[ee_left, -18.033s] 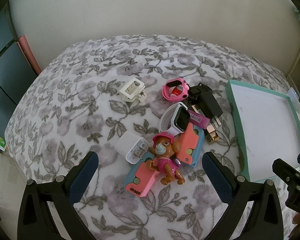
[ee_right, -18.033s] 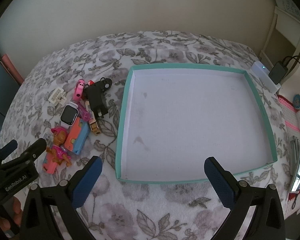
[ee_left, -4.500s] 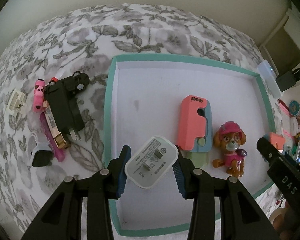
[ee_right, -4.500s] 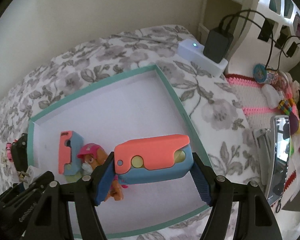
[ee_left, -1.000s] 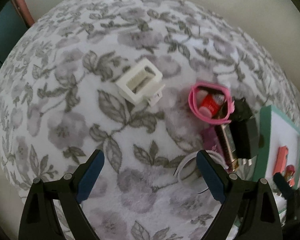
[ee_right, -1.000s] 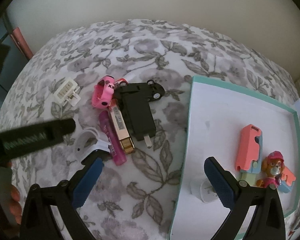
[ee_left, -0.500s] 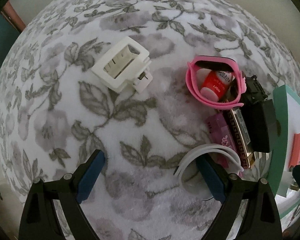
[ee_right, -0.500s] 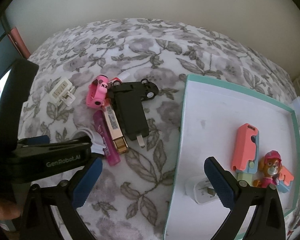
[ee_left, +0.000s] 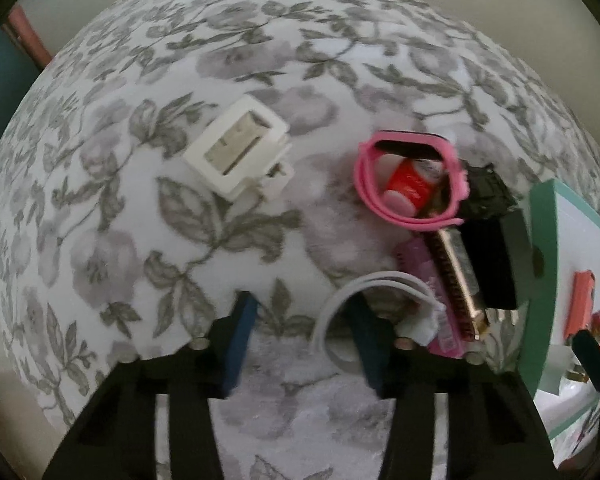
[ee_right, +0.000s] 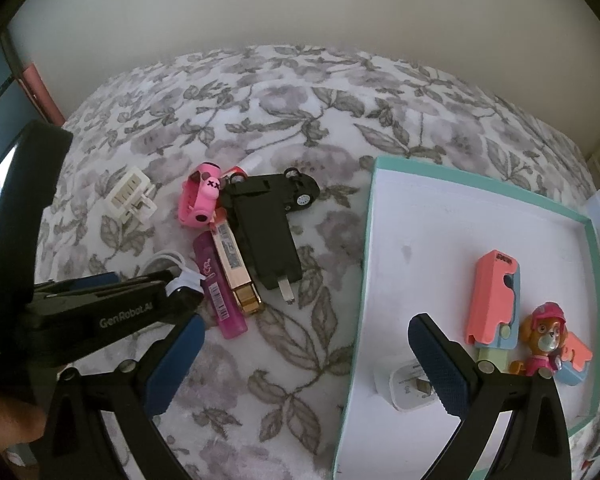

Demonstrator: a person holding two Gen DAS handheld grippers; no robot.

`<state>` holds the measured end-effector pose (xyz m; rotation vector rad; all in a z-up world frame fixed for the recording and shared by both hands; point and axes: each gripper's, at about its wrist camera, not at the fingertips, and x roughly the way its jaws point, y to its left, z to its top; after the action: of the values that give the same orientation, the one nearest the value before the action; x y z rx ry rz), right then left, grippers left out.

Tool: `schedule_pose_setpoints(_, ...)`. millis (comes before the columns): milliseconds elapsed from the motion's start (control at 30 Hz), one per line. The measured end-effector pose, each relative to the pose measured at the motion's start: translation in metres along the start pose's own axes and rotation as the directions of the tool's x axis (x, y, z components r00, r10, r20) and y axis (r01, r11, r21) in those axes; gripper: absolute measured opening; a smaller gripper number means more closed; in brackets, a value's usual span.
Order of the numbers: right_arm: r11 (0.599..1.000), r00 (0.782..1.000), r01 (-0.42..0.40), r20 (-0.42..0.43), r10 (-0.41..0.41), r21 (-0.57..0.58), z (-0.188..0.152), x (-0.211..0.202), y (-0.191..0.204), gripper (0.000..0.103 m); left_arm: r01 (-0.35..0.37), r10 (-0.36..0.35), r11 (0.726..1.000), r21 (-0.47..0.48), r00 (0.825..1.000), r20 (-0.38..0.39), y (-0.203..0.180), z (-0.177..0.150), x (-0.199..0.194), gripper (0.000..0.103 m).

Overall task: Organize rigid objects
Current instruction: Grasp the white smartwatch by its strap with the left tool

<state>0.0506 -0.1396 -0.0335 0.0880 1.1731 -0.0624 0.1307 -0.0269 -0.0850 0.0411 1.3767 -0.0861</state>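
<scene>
Your left claw (ee_left: pixel 300 316) is closing around the white watch (ee_left: pixel 364 300) on the bed, left of the tray (ee_right: pixel 364 280). Next, pinch firmly, then lift. Your right claw (ee_right: pixel 304 348) hovers spread, empty.

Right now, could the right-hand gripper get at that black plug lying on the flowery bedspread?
Probably yes. The right gripper is open and empty, and the black plug lies uncovered ahead of it, though a gold lighter lies tight against one side.
</scene>
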Motion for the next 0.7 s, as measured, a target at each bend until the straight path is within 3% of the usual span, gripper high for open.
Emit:
schedule_pose_setpoints(133, 1.000, 1.000, -0.003, 0.005, 0.003, 0.017, 0.001, -0.001, -0.004, 0.103, 0.056, -0.056, 0.998, -0.007, 0.998, 0.001, -0.006, 0.003, -0.002, 0.018)
schedule_pose_setpoints(267, 1.000, 1.000, -0.007, 0.017, 0.007, 0.024, 0.003, -0.001, -0.005, 0.103, 0.084, -0.084, 0.996, -0.038, 0.996, 0.006, 0.005, 0.001, -0.009, 0.013)
schedule_pose_setpoints(600, 0.998, 0.998, -0.042, 0.041, 0.044, -0.046, 0.006, 0.003, 0.020, 0.102, 0.047, -0.042, 0.981, -0.186, 0.999, 0.033, 0.053, 0.009, -0.010, 0.011)
schedule_pose_setpoints(700, 0.995, 0.997, -0.074, 0.026, 0.076, -0.073, 0.006, 0.011, 0.029, 0.097, 0.033, -0.026, 0.978, -0.208, 0.999, 0.037, 0.065, 0.011, -0.010, 0.011)
